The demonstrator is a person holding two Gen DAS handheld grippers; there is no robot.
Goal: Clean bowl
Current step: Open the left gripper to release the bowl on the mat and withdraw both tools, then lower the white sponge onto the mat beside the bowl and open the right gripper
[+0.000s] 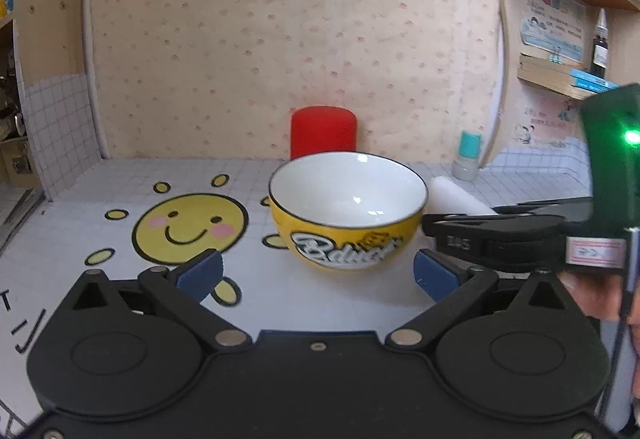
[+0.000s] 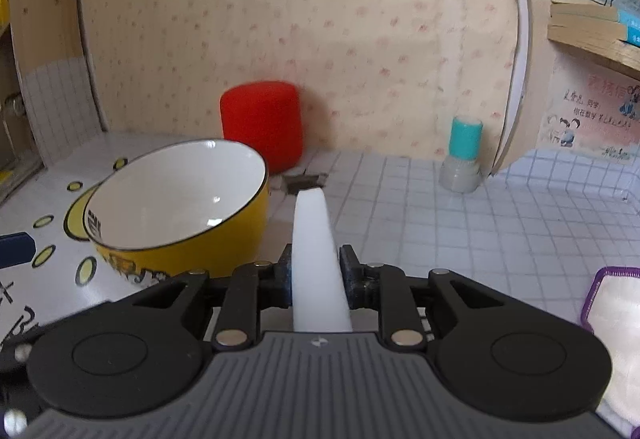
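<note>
Tiled counter (image 2: 420,207): one bowl (image 2: 180,207), one sponge (image 2: 316,259)

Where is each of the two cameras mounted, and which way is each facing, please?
Left wrist: sits on the left hand-held gripper, facing the wall over the yellow ceramic bowl with white inside; its open blue pads show, and the right hand-held gripper enters from the right.
Right wrist: sits on the right hand-held gripper, facing the wall past the bowl; its jaws clamp a white foam sponge.
Shared: bowl, sponge, red cylinder, teal-capped bottle.
</note>
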